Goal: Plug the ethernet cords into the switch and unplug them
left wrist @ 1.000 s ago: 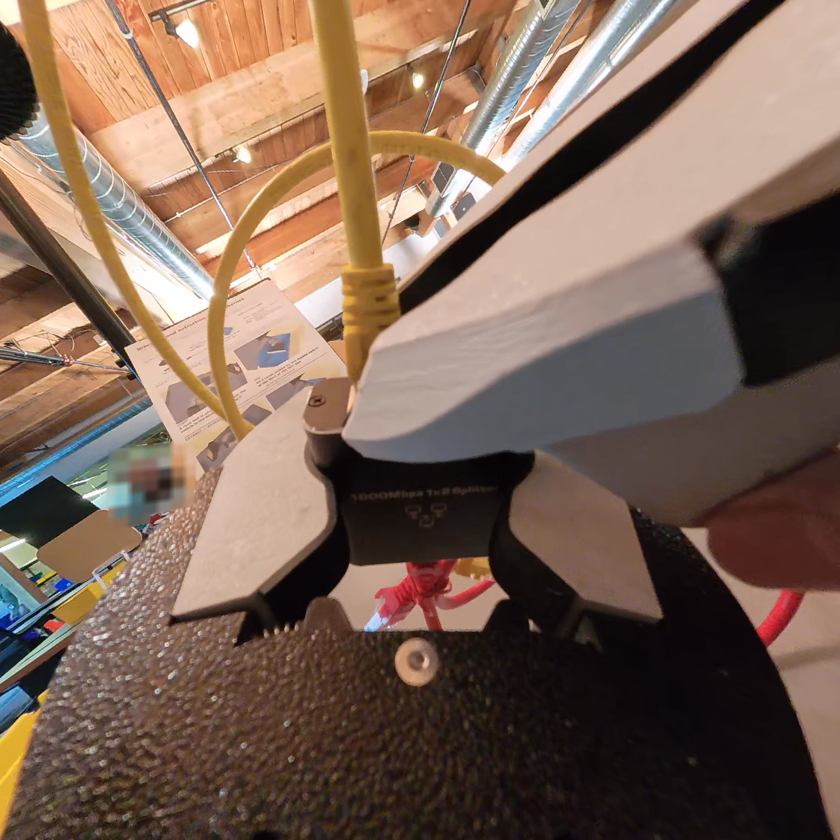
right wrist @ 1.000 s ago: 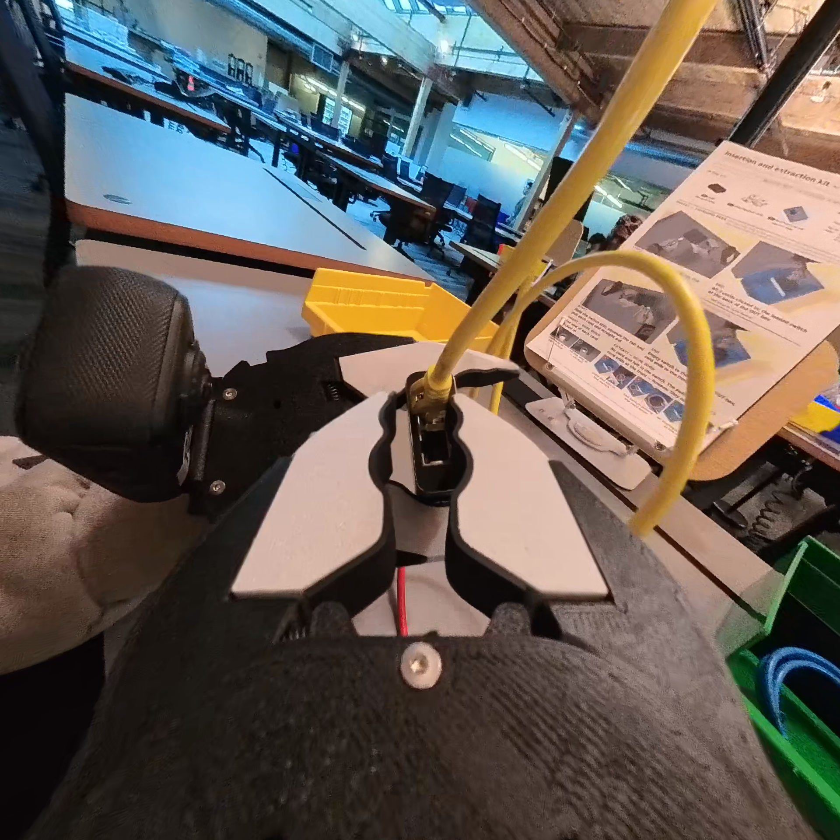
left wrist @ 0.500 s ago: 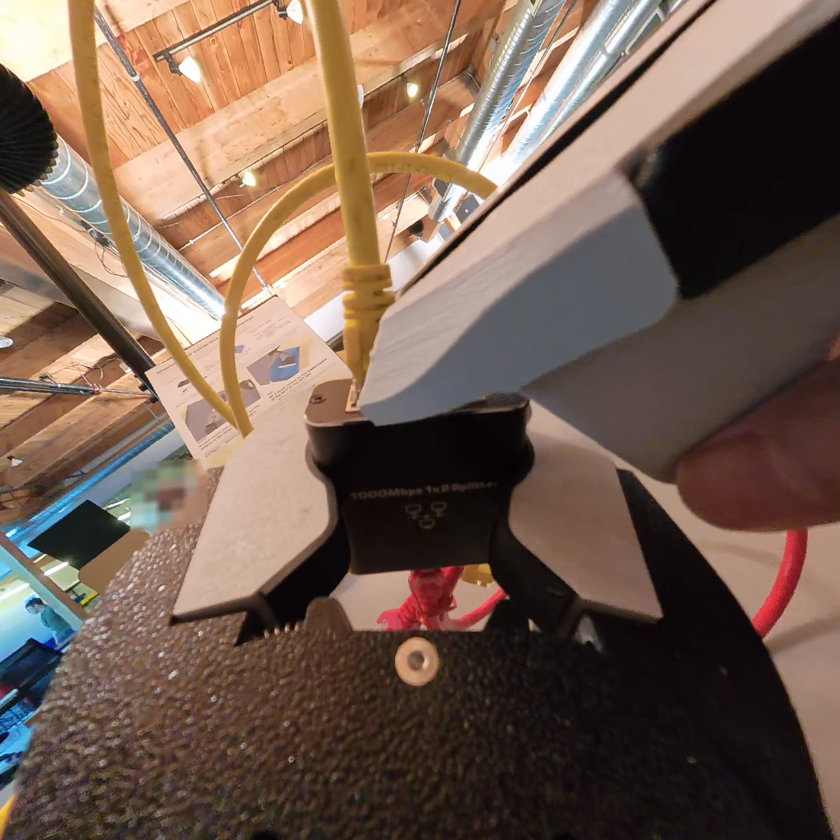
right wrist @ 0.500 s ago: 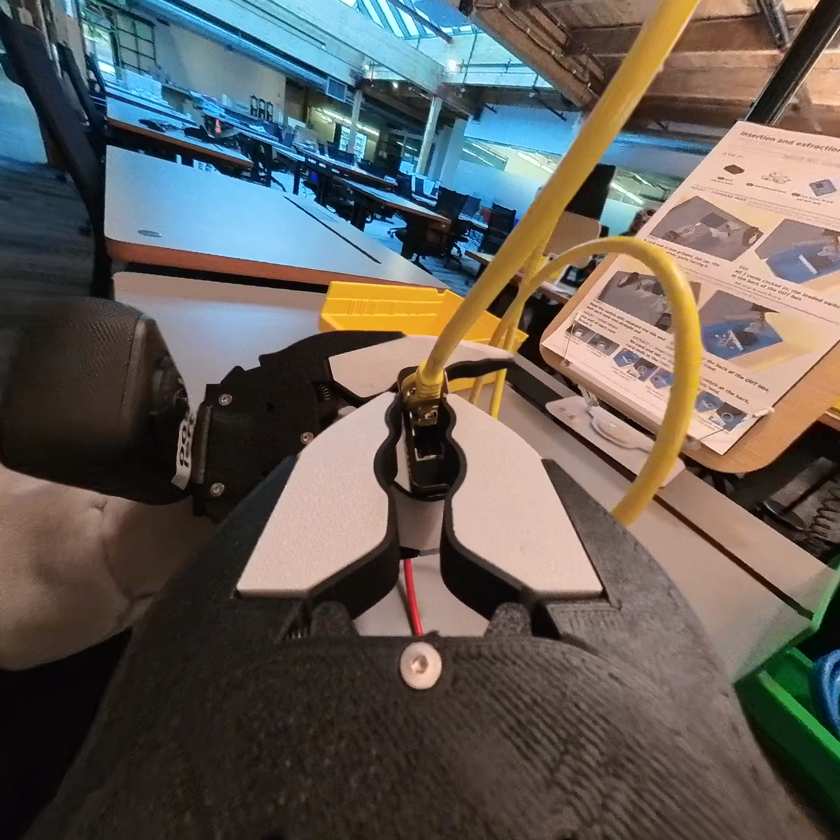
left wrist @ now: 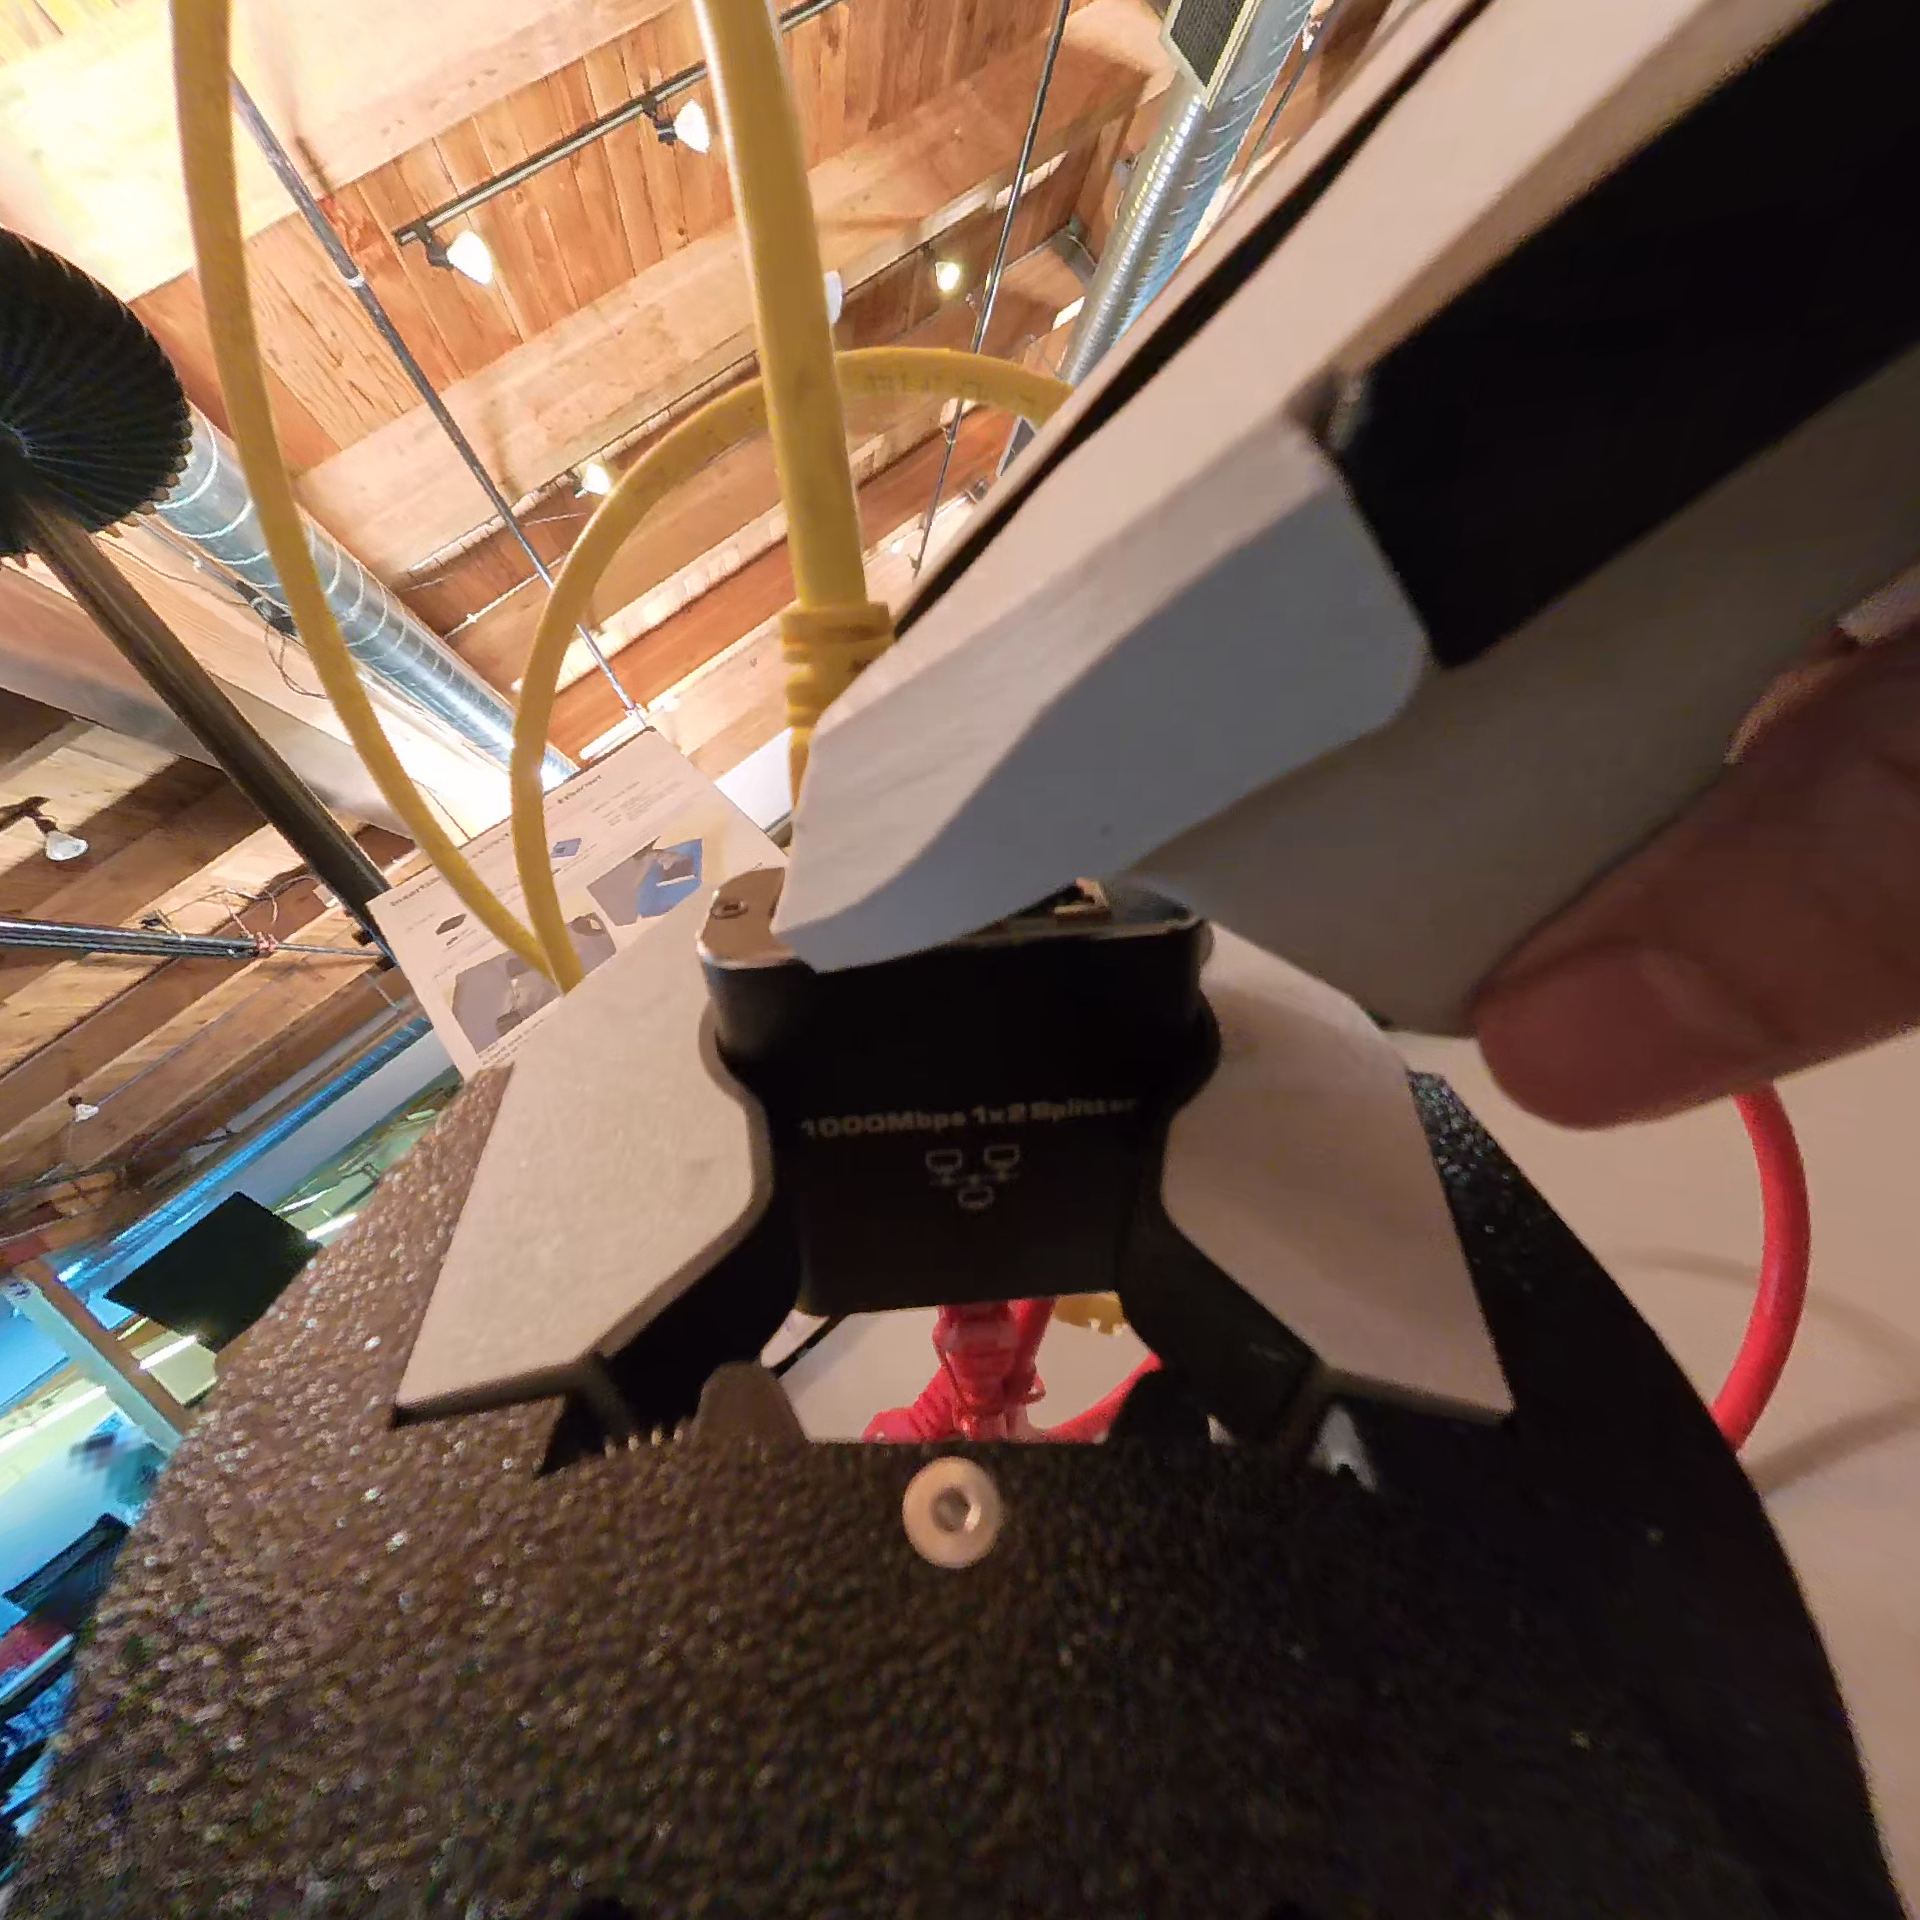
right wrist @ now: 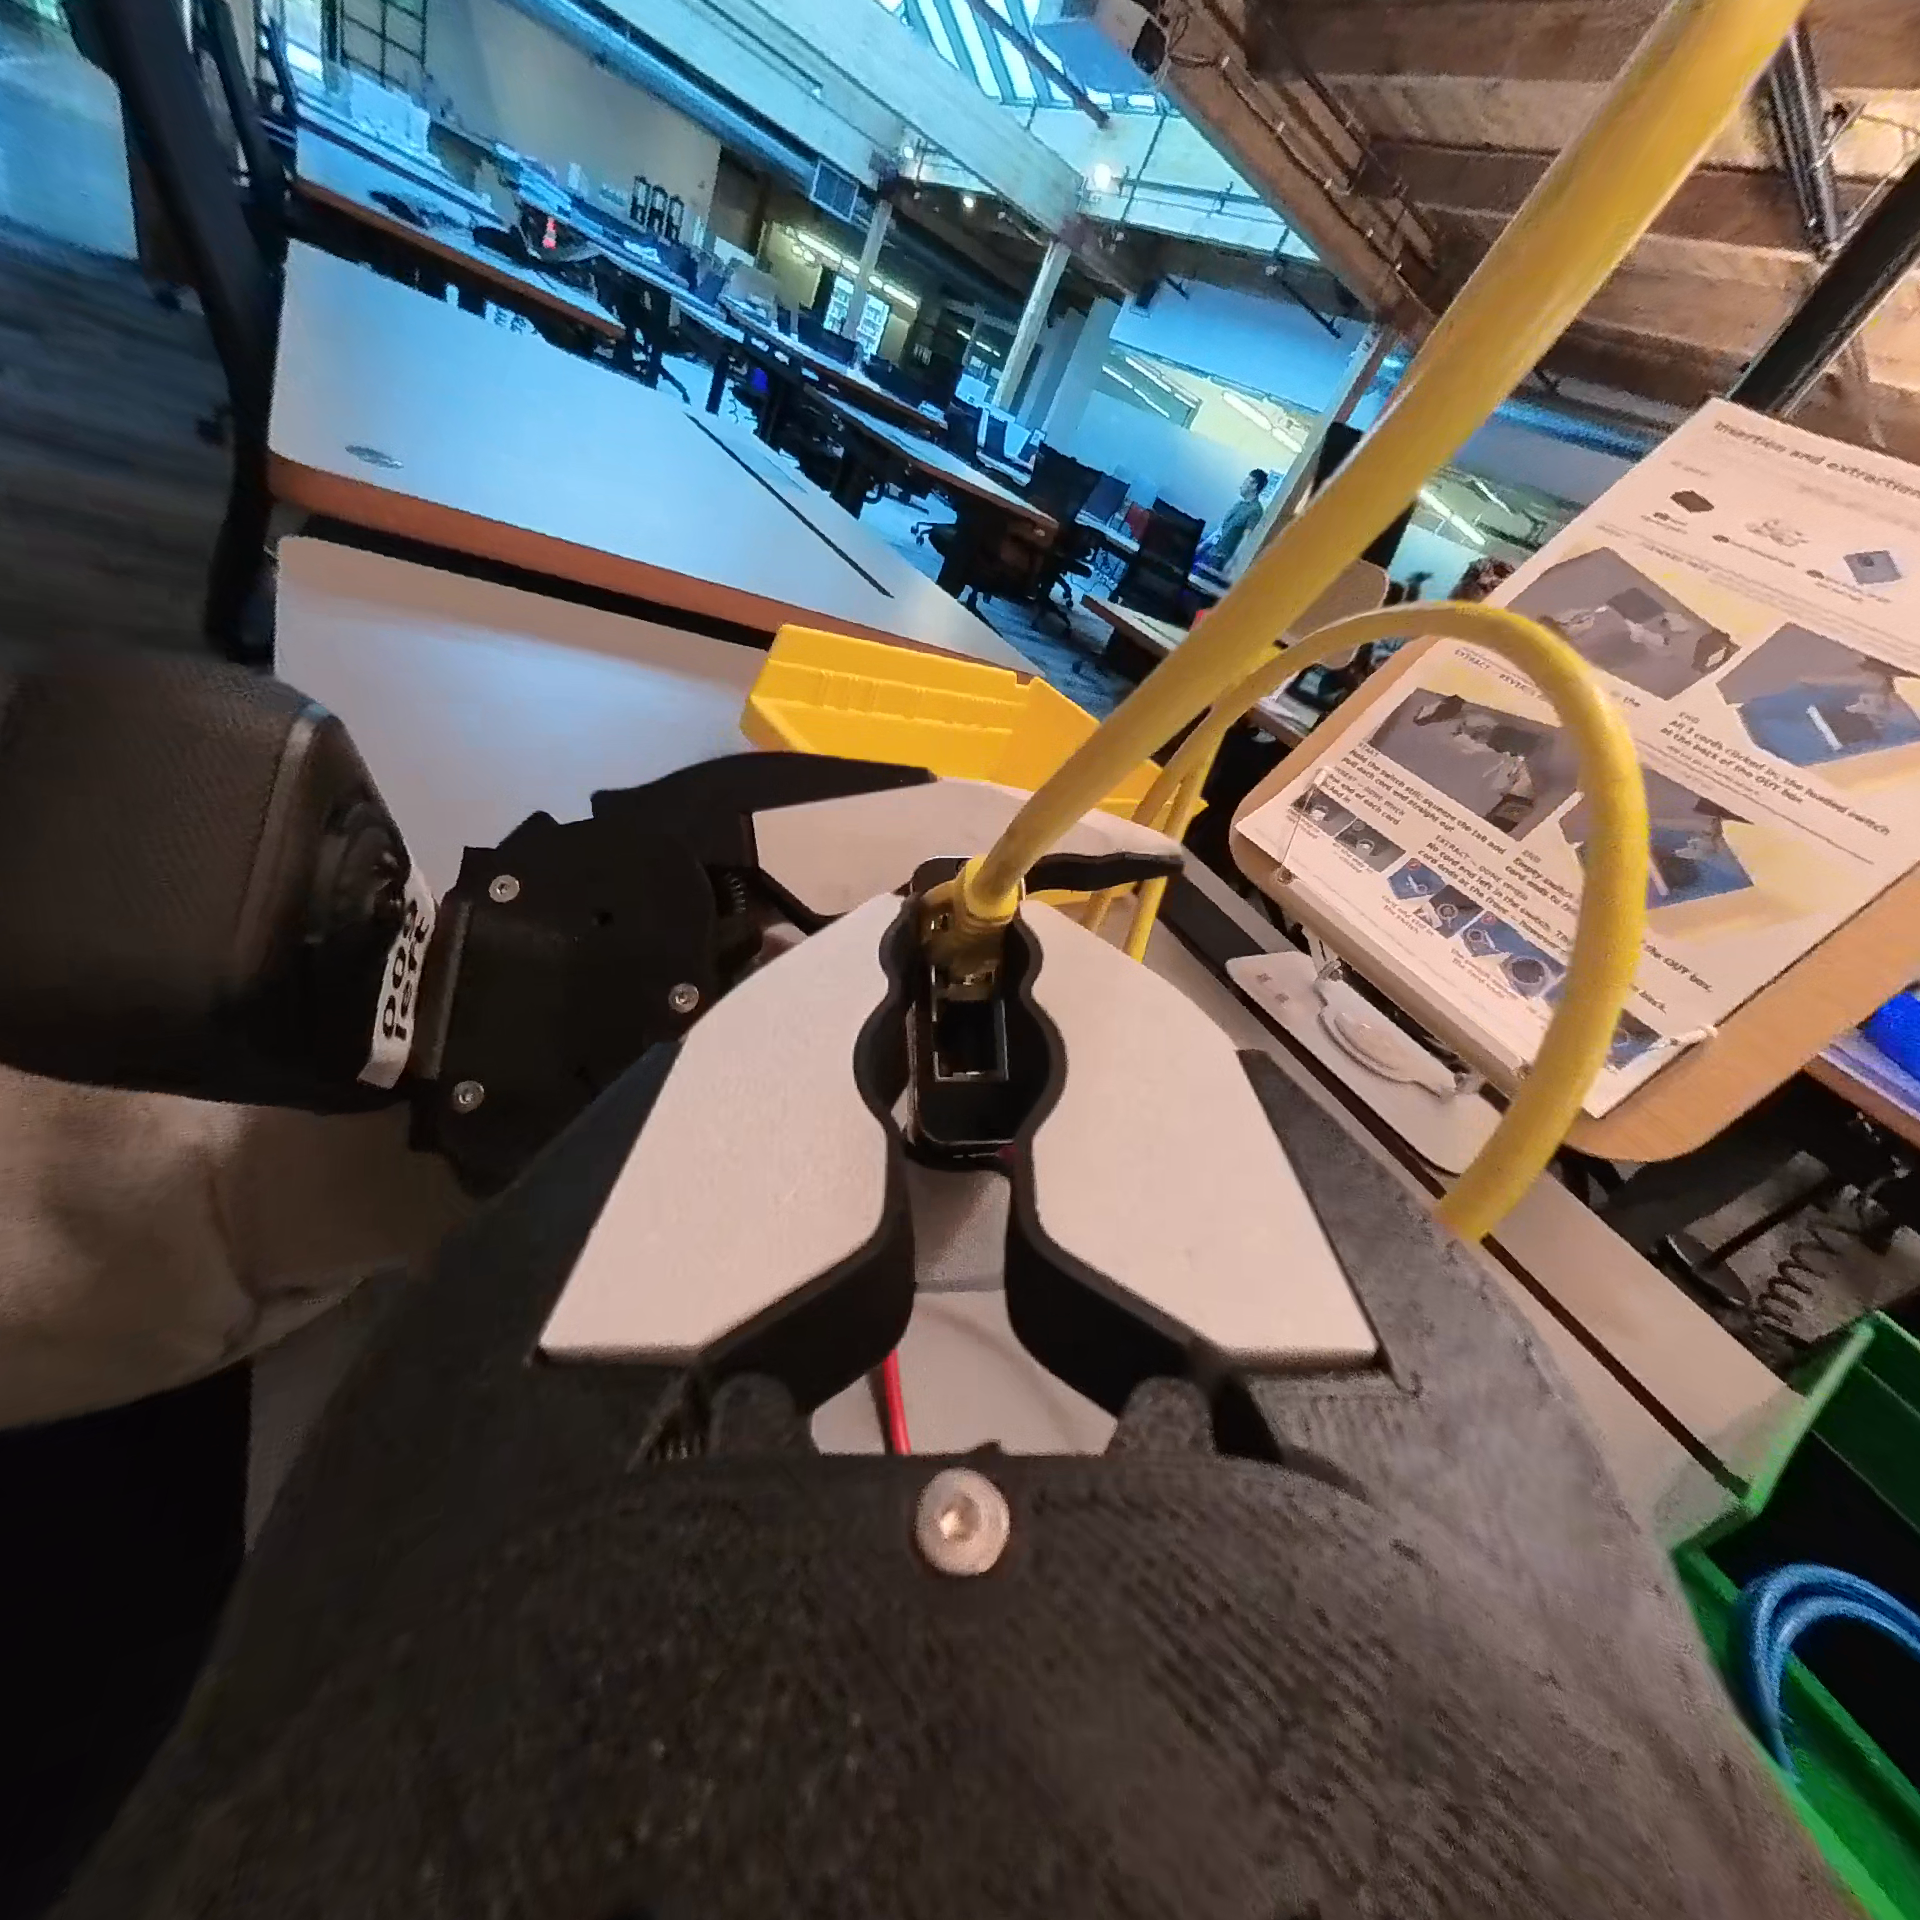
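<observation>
Black and boxy, the switch [left wrist: 961, 1132] sits clamped between the left gripper's [left wrist: 961, 1164] grey fingers [left wrist: 592, 1174], which are closed against its two sides and hold it up off the desk [right wrist: 499, 717]. A yellow cord [left wrist: 800, 416] is plugged into the port on the switch's far face, its ribbed boot just above the box, and the cable rises towards the wooden ceiling before looping back down. A red cord [left wrist: 982, 1371] enters the switch's near face and curves away to the right over the pale desk.

In the right wrist view, the right gripper [right wrist: 961, 1049] has its fingers [right wrist: 758, 1143] closed on the same switch [right wrist: 966, 1070] from the other side, pinching its narrow end. The open second port faces the camera, and the yellow cord's [right wrist: 1247, 582] plug sits in the port just beyond it. The left gripper [right wrist: 623, 935] shows behind the switch, coming in from the left with a grey sleeve [right wrist: 135, 1226] below it. In the left wrist view, a right-gripper finger crosses the upper right and covers part of the switch's top edge, with a person's fingertip [left wrist: 1683, 935] pressed against it.

Near the desk's far edge stand a yellow bin [right wrist: 904, 707] and a propped instruction sheet [right wrist: 1621, 748]. A green bin [right wrist: 1829, 1558] holding a blue cord [right wrist: 1808, 1631] sits off the desk's right edge.
</observation>
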`<state>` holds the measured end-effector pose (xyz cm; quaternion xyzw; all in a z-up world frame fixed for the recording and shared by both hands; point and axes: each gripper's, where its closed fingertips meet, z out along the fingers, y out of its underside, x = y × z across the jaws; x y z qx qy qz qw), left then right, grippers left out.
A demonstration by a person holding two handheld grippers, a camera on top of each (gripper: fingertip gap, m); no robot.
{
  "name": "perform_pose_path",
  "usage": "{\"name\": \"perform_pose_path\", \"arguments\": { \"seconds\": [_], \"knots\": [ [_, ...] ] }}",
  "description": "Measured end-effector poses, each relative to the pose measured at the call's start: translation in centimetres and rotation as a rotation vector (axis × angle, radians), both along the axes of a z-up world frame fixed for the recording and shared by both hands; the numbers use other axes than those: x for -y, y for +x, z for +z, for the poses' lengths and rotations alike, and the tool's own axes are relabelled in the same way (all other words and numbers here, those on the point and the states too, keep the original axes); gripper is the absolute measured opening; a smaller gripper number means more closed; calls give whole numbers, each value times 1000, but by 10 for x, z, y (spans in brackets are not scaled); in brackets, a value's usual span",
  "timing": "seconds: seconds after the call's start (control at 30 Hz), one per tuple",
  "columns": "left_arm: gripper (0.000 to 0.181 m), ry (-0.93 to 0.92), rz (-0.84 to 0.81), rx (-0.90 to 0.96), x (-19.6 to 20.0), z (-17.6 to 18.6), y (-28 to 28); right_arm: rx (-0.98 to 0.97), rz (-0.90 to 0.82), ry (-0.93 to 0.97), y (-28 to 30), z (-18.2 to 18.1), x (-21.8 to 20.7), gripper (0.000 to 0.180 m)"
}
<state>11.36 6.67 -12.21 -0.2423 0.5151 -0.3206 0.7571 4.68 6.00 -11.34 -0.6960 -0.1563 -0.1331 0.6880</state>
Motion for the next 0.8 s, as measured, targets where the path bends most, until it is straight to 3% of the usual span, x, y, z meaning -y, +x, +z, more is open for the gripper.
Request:
{"name": "perform_pose_path", "arguments": {
  "seconds": [0.33, 0.8],
  "knots": [
    [77, -1, -11, 22, 1, 1, -2, 121, 11, -44, -2, -2, 2, 16],
    [76, 14, -11, 27, 1, 1, -2, 148, -16, -73, -2, -4, 3, 16]
  ]
}}
